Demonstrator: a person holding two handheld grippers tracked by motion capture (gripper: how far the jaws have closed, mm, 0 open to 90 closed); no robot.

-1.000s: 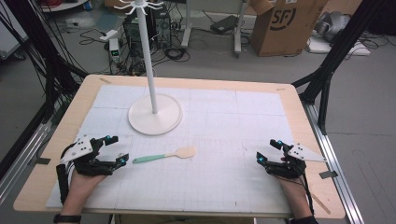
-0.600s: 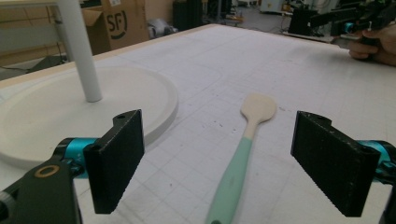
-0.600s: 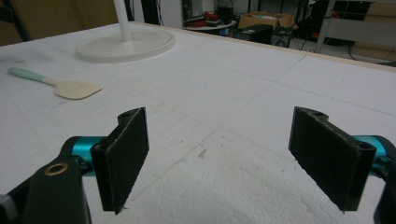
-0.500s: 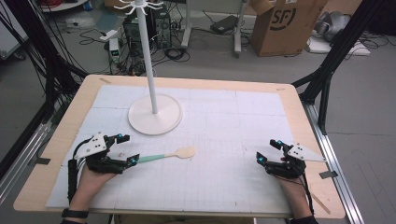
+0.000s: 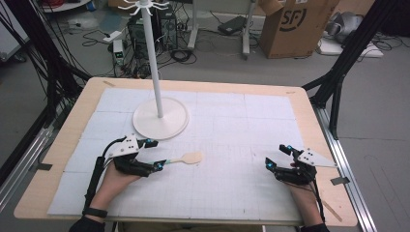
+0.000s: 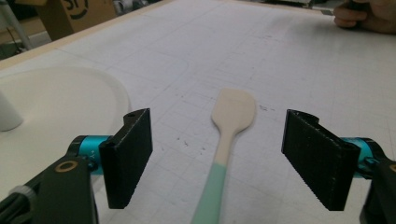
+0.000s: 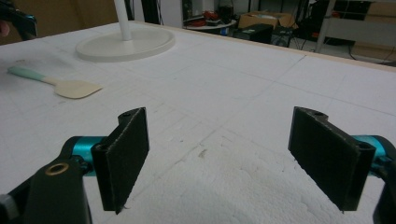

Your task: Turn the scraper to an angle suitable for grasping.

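A small spatula [image 5: 183,158] with a mint-green handle and a cream blade lies flat on the white mat. My left gripper [image 5: 153,154] is open and straddles the green handle end, one jaw on each side. In the left gripper view the spatula [image 6: 224,149] runs up the middle between the two black jaws without touching either. The white stand [image 5: 160,118] has a round base and a tall pole just beyond the left gripper. Near the table's right front my right gripper [image 5: 276,157] rests open on the mat with nothing between its jaws; its view shows the spatula [image 7: 60,85] far off.
The white gridded mat [image 5: 241,125] covers a wooden table [image 5: 309,111]. The stand's round base [image 6: 42,107] lies close to the left jaw. Behind the table are a cardboard box [image 5: 292,24], cables and black frame legs on the floor.
My left gripper has slid right and forward along the mat until its open jaws straddle the spatula's green handle. The right gripper has stayed where it was.
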